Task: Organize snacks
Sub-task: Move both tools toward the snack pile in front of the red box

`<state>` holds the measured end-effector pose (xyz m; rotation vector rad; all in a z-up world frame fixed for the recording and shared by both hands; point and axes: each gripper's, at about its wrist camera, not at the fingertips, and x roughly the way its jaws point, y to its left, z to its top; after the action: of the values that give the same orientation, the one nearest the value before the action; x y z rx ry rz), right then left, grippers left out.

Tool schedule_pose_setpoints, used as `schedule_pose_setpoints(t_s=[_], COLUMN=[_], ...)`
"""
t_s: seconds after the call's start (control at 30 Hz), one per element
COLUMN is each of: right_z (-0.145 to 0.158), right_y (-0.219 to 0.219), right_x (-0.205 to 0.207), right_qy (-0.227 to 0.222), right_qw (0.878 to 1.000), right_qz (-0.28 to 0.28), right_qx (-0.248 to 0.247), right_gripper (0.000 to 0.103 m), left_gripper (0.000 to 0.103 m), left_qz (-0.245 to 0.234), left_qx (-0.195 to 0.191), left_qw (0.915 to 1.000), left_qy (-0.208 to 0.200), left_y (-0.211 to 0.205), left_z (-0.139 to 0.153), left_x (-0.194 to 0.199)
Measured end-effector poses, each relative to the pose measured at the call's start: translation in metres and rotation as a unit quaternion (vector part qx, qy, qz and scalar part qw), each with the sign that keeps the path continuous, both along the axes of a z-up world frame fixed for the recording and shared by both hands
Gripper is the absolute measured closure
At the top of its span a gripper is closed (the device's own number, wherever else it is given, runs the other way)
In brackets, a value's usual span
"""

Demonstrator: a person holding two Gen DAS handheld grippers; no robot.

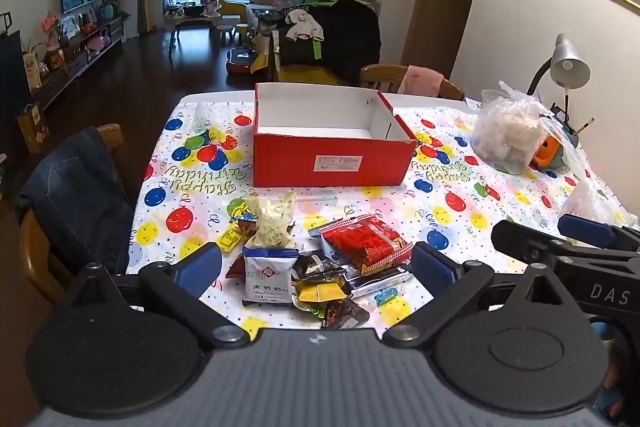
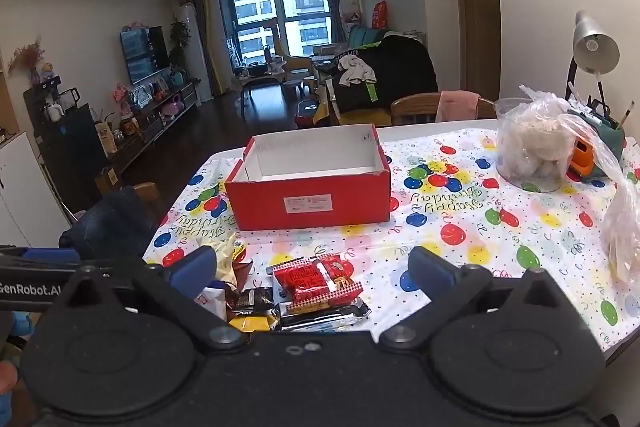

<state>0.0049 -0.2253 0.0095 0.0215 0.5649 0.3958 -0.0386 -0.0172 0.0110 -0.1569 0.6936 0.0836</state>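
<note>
A pile of snack packets lies at the table's near edge: a red packet (image 1: 366, 241), a white and blue packet (image 1: 269, 275), a clear bag of pale snacks (image 1: 272, 223) and several small dark and yellow ones. The red packet also shows in the right wrist view (image 2: 316, 281). An open red box (image 1: 332, 141) with a white, empty inside stands behind the pile, also in the right wrist view (image 2: 310, 183). My left gripper (image 1: 316, 269) is open and empty above the pile. My right gripper (image 2: 314, 273) is open and empty, to the right of the left one.
The table wears a balloon-print cloth (image 1: 448, 195). A clear tub in a plastic bag (image 2: 528, 147), an orange and teal object (image 2: 584, 157) and a desk lamp (image 2: 592, 47) stand at the right. Another plastic bag (image 2: 622, 227) lies at the right edge. Chairs stand at the left (image 1: 76, 203) and far side (image 1: 412, 81).
</note>
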Motion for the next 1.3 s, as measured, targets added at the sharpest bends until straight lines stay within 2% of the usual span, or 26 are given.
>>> schedule_pose_setpoints(t_s=[0.83, 1.07, 1.3], right_z=[0.002, 0.009, 0.001], right_y=[0.003, 0.006, 0.009], right_x=[0.001, 0.003, 0.019], right_qy=[-0.004, 0.004, 0.02], right_qw=[1.0, 1.0, 1.0], right_qz=[0.0, 0.001, 0.01], right_qx=[-0.003, -0.011, 0.003], right_gripper=[0.0, 0.0, 0.0], left_gripper=[0.001, 0.001, 0.001], left_qz=[-0.006, -0.008, 0.002], left_qx=[-0.002, -0.008, -0.013], left_qw=[1.0, 0.9999, 0.9998], left_qy=[-0.006, 0.0, 0.015], left_y=[0.0, 0.003, 0.009], left_z=[0.003, 0.001, -0.007], left_x=[-0.002, 0.002, 0.012])
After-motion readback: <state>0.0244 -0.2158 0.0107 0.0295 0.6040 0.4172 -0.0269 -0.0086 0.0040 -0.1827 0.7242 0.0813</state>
